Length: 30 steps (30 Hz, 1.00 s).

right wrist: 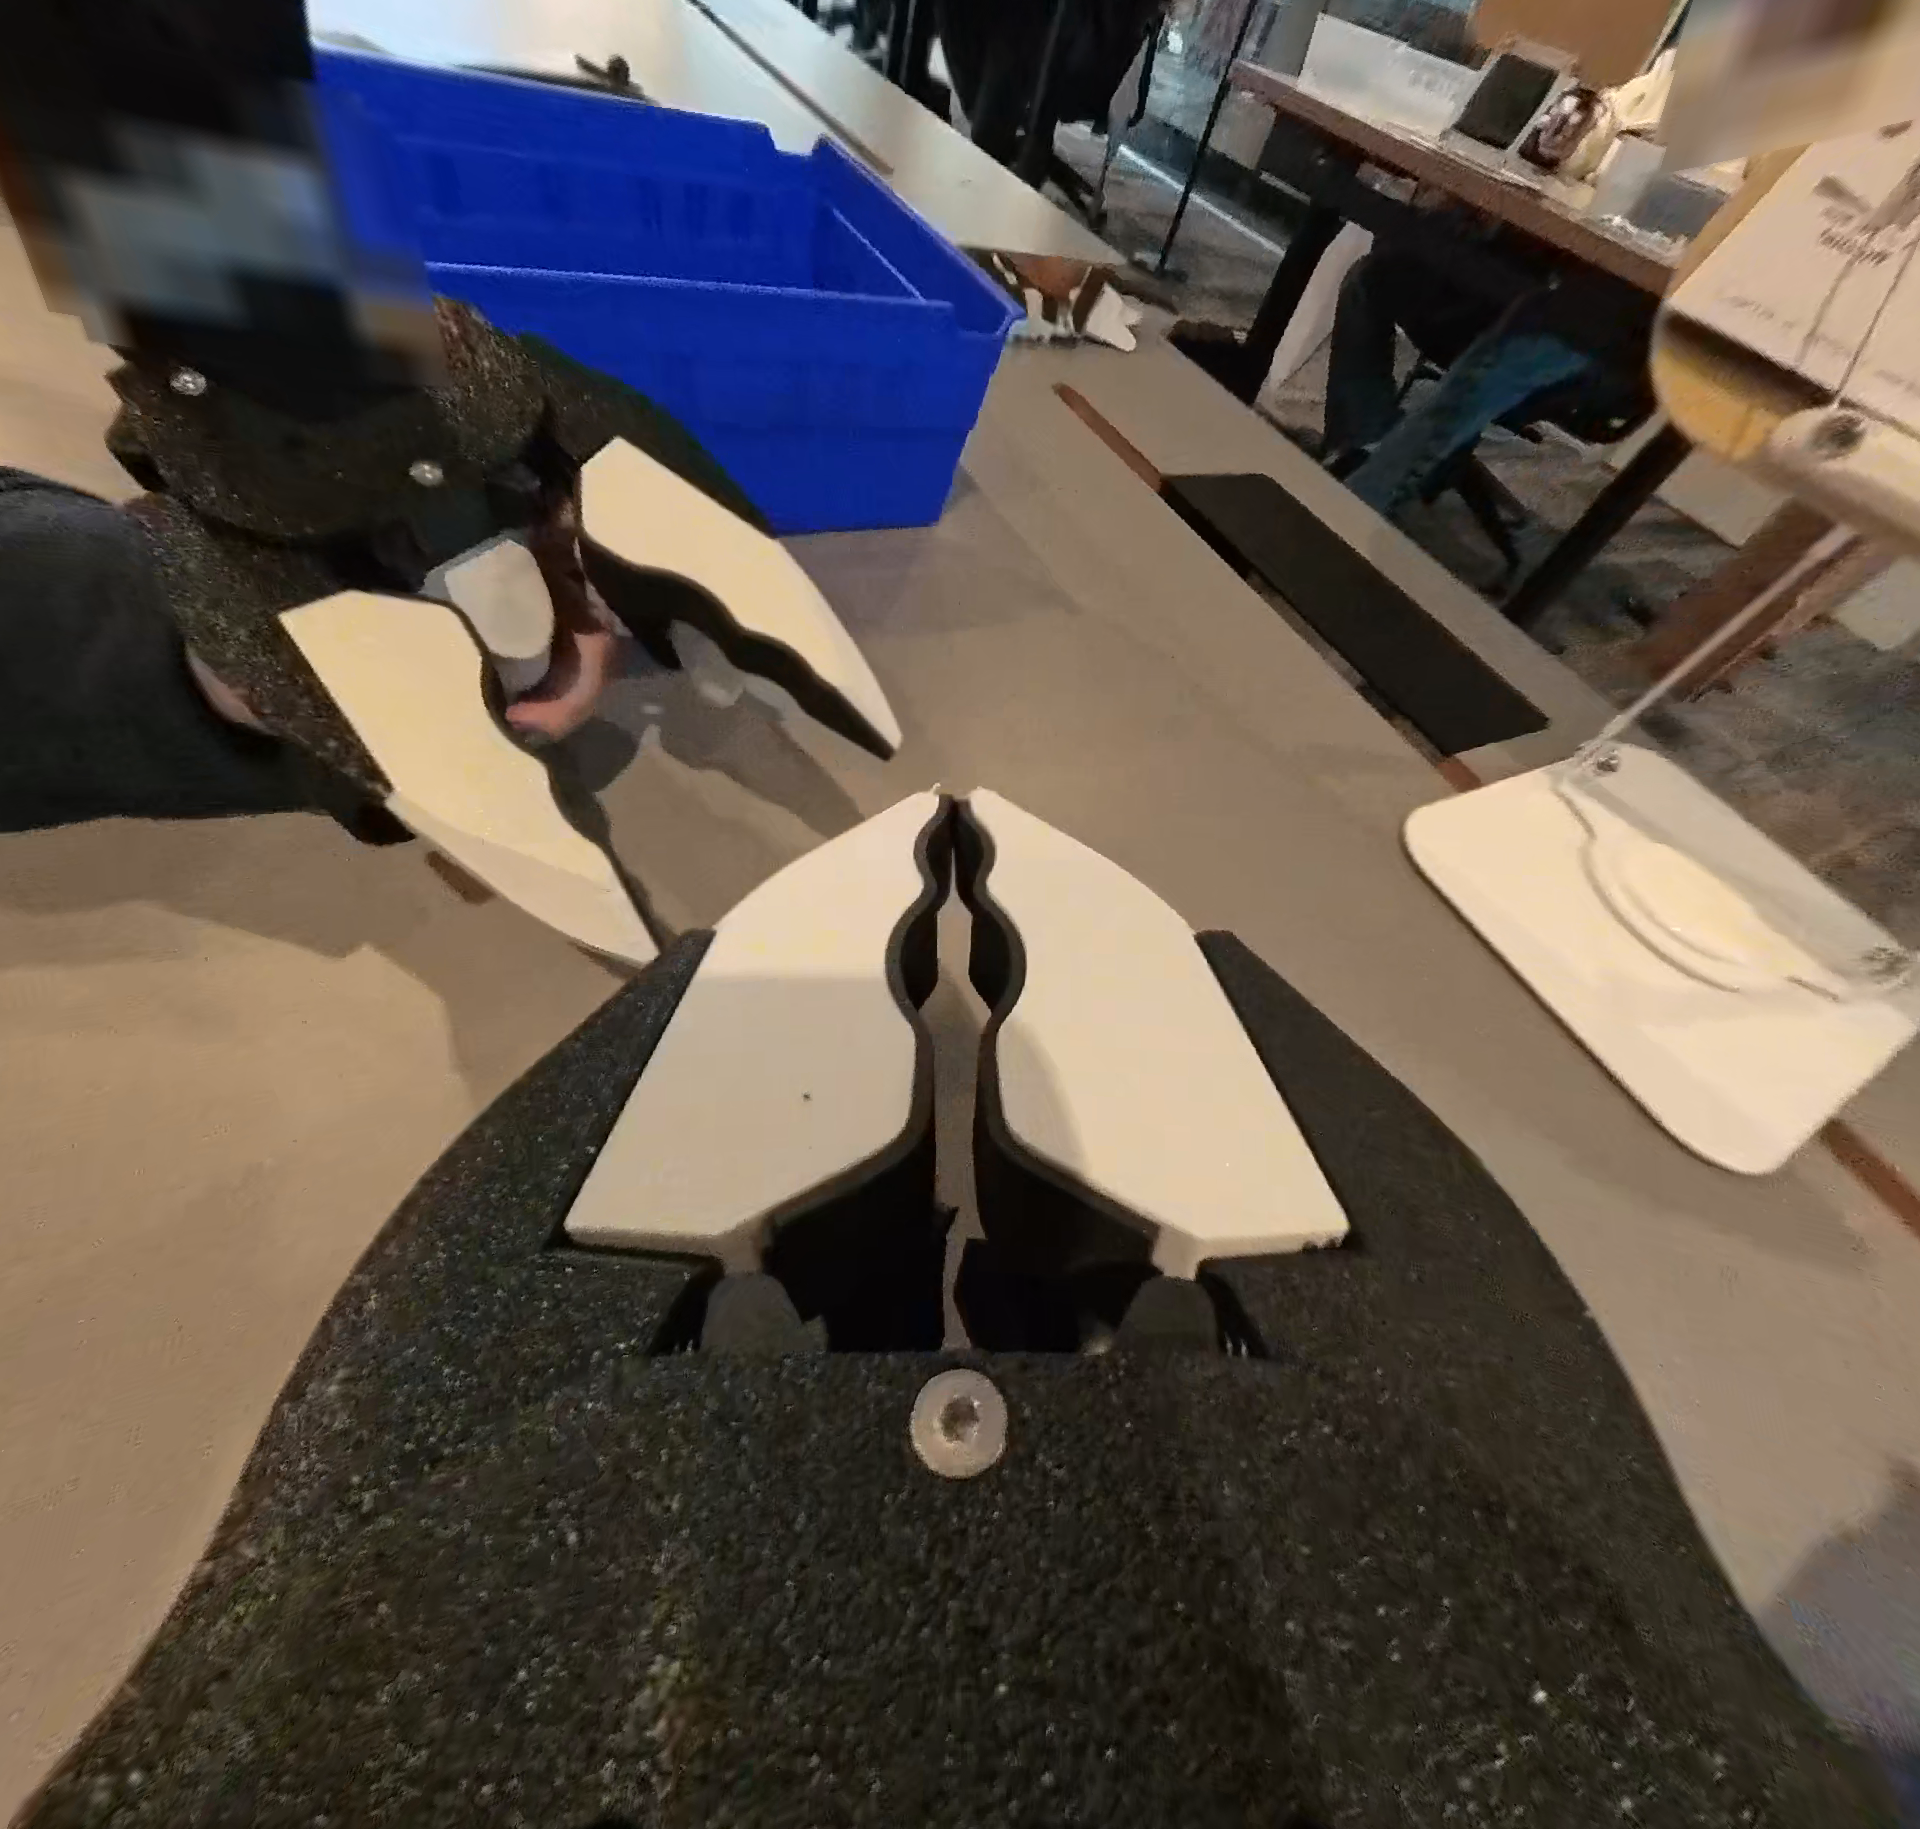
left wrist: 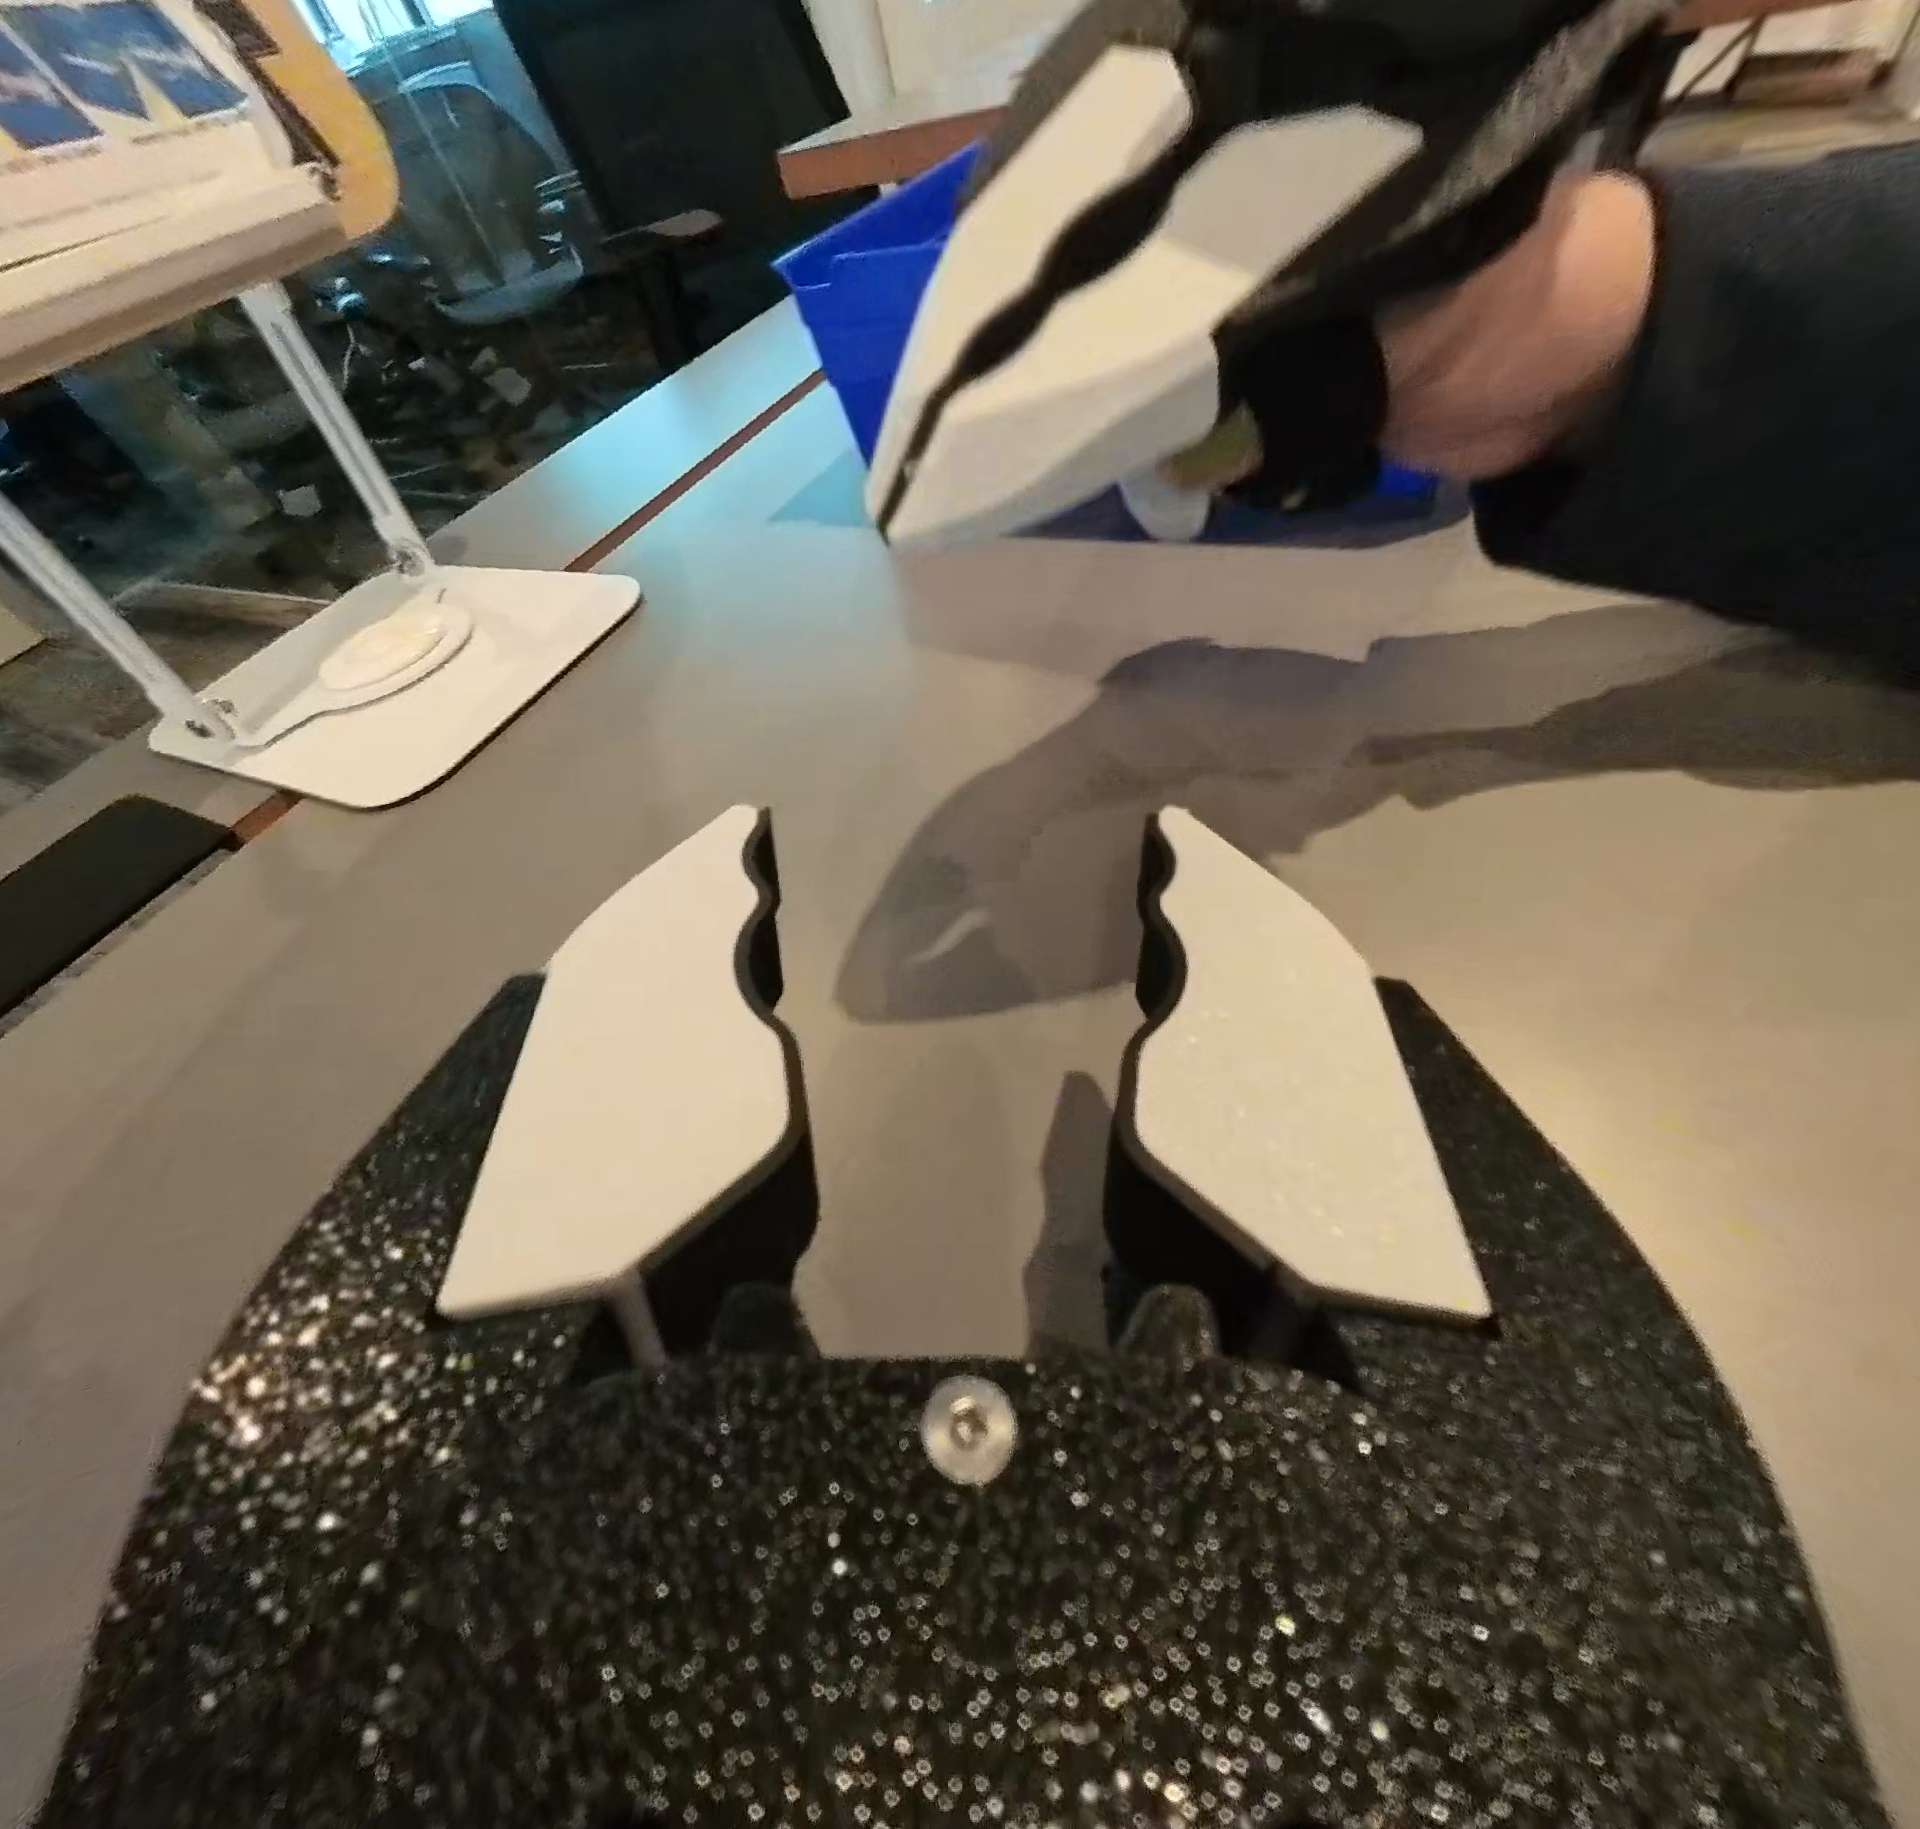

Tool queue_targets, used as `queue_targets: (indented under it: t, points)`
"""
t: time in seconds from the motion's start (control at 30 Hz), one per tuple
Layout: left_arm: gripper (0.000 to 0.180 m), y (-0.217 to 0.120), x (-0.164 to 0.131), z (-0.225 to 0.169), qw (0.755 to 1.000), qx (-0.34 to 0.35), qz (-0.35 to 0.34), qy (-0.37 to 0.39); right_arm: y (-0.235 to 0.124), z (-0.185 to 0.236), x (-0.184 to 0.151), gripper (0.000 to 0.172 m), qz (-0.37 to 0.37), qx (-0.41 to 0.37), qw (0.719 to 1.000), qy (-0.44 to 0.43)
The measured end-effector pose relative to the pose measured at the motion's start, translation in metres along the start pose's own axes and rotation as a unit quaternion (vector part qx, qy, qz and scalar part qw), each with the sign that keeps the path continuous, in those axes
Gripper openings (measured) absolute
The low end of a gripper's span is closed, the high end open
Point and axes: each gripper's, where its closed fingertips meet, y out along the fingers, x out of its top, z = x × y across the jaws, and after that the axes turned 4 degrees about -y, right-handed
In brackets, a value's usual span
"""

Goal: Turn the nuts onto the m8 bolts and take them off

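Note:
No nut or bolt shows in either view. My left gripper (left wrist: 958, 829) is open just above the grey table (left wrist: 1558, 948), with only bare tabletop between its white fingers. It also shows in the right wrist view (right wrist: 764, 839) at the left, open, held by a hand in a dark sleeve. My right gripper (right wrist: 951, 800) is shut, its wavy black pads meeting at the tips with nothing between them. It also shows in the left wrist view (left wrist: 891, 512) at the upper right, shut, pointing down toward the table in front of the blue bin (left wrist: 883, 325).
The blue plastic bin (right wrist: 727, 325) stands at the back of the table. A white stand base (left wrist: 416, 678) with a slanted rod carries a printed board (left wrist: 156, 117); the base also shows in the right wrist view (right wrist: 1662, 969). A black strip (right wrist: 1351, 605) lies along the table's far edge. The grippers' ends are close to 5 centimetres from one another.

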Motion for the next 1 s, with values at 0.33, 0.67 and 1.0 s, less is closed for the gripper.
queue_targets:
  t: [0.33, 0.67, 1.0]
  points:
    - [0.058, -0.018, 0.017, 0.011, 0.999, 0.042, -0.020, 0.008, 0.020, 0.004, -0.024, 0.000, -0.059, -0.048, 0.996, 0.040]
    - [0.034, -0.175, 0.021, 0.076, 0.939, 0.304, 0.057, -0.154, 0.017, 0.000, -0.026, 0.000, -0.068, -0.066, 0.995, 0.019]
    - [0.028, -0.307, -0.035, 0.133, 0.860, 0.371, 0.104, -0.333, 0.024, 0.007, -0.031, 0.000, -0.036, -0.068, 0.997, -0.028]
